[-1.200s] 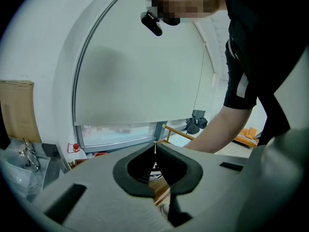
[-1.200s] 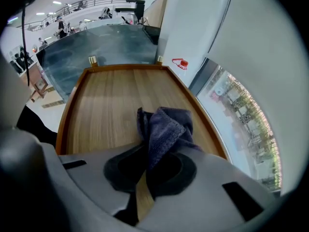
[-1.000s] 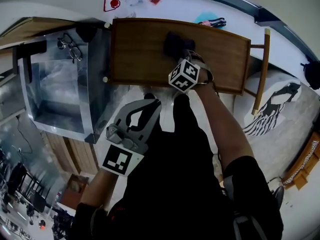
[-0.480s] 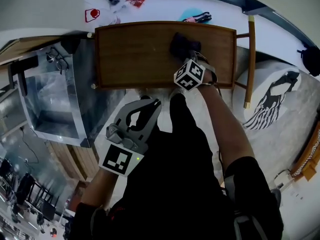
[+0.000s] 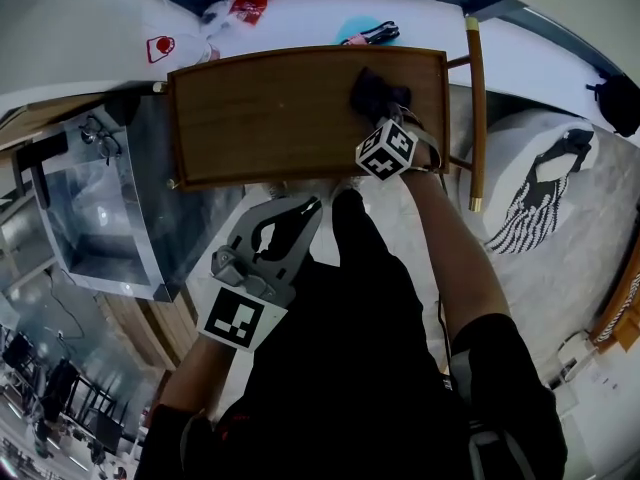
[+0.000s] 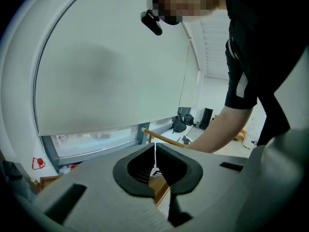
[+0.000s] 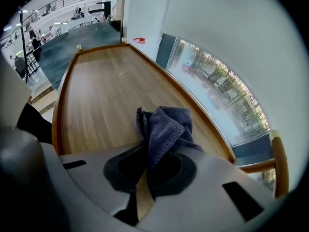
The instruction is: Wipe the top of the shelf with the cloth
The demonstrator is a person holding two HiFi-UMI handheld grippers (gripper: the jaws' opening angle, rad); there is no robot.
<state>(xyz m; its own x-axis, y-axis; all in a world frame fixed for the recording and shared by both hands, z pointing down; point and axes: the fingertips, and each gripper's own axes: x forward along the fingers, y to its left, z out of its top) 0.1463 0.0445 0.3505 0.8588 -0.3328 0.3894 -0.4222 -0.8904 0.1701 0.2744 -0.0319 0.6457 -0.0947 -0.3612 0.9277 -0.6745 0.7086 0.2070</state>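
Head view: wooden shelf top (image 5: 270, 113), raised rim all round, lying across 12 o'clock. A dark cloth (image 5: 372, 90) is bunched on it toward the 3 o'clock end. The right hand-held gripper (image 5: 382, 108) reaches out over the near rim and meets the cloth, apparently to press it to the wood for a wiping stroke. The left hand-held gripper (image 5: 305, 206) is held back at 6 o'clock, short of the shelf and off it, apparently idle and kept clear of the wiping path. Against the frame one second earlier, the cloth and right hand-held gripper now sit nearer the shelf's 3 o'clock end, while the left hand-held gripper has not moved. Left gripper view: left hand-held gripper (image 6: 155, 151) with jaws closed tip to tip and nothing between them, aimed up toward a pale wall, with the person's arm (image 6: 212, 134) crossing at 3 o'clock. Right gripper view: right hand-held gripper (image 7: 149, 170) clamped on a fold of the cloth (image 7: 164, 129), whose free bulk stands forward of the jaws at 12 o'clock. The cloth rests on the shelf top (image 7: 111, 95); bare wood runs away toward 11 o'clock, judged still to be wiped.
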